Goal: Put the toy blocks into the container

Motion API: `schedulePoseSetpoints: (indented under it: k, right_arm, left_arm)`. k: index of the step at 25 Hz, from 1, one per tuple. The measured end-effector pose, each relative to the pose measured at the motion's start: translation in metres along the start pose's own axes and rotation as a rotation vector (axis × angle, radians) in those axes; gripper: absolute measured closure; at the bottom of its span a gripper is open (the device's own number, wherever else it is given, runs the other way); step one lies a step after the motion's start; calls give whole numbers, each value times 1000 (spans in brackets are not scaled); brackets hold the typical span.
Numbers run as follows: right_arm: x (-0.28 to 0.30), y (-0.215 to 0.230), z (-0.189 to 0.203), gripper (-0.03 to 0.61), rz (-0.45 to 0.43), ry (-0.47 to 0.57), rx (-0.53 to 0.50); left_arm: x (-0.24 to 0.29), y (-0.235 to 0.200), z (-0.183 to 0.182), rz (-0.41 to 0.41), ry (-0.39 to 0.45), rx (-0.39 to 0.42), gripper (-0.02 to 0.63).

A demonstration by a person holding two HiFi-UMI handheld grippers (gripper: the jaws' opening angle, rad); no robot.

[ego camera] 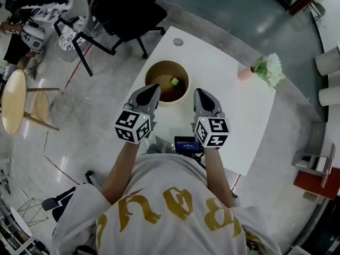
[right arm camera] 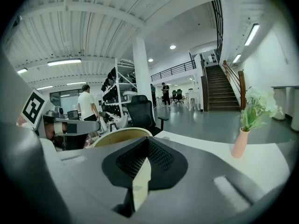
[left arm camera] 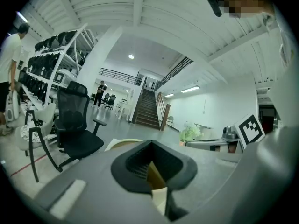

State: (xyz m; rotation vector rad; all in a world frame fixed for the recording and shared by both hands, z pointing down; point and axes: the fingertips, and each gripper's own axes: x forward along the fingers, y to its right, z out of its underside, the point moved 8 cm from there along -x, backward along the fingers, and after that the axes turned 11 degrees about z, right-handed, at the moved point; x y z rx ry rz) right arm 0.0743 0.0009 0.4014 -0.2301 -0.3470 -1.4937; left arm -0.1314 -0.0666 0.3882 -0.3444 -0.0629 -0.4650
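A white desk (ego camera: 223, 73) fills the middle of the grey workshop floor, with a black office chair (ego camera: 133, 12) beyond its far edge. A person in a white shirt (ego camera: 170, 206) leans over the near side with tongs in each hand. A round tan container (ego camera: 159, 64) sits on the desk. The left tongs (ego camera: 154, 87) are at its near rim and the right tongs (ego camera: 201, 93) just beside it, both pressed together on nothing. Inside the container lie the toy blocks, a small green block (ego camera: 174, 81) above a red one (ego camera: 169, 94).
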Motion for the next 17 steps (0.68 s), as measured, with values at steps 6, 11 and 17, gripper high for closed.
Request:
schedulePoseSetpoints:
  k: [6,11,17]
  right_arm:
    - [0,1,0,555,8,-2,4]
    - [-1,4,-1,555,16,-4,8]
    - [0,6,-2,555,17,-8,10]
  left_arm:
    - [2,1,1,6,-5,-2,612]
    - [4,1,-1,9,-10,-2,612]
    - [8,3,-1,15,-15,0,612]
